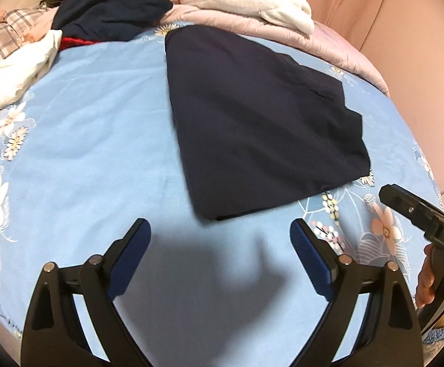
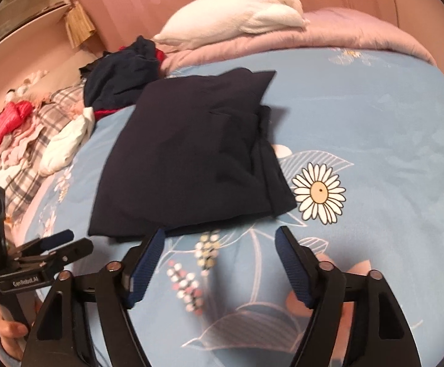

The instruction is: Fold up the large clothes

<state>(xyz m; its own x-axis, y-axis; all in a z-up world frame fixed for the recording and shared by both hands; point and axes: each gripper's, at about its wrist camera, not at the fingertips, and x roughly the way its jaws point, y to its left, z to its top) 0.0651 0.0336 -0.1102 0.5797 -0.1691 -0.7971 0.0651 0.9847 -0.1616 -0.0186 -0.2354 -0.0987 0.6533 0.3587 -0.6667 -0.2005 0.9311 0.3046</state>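
A dark navy garment (image 1: 252,116) lies folded flat on the light blue floral bedsheet (image 1: 84,153); it also shows in the right wrist view (image 2: 191,159). My left gripper (image 1: 220,229) hovers open just short of the garment's near edge, nothing between its blue pads. My right gripper (image 2: 220,238) is open too, its fingertips just in front of the garment's near hem, apart from the cloth. Each gripper shows in the other's view: the right one (image 1: 420,217) at the far right, the left one (image 2: 60,241) at the lower left, each held by a hand.
A heap of unfolded clothes lies at the bed's far left: a dark blue piece (image 1: 111,9), a white piece (image 1: 17,73), plaid fabric (image 2: 44,128) and a red item (image 2: 5,128). A white fleece (image 1: 240,0) rests on a pink quilt (image 2: 359,30) at the back. Pink curtains hang behind.
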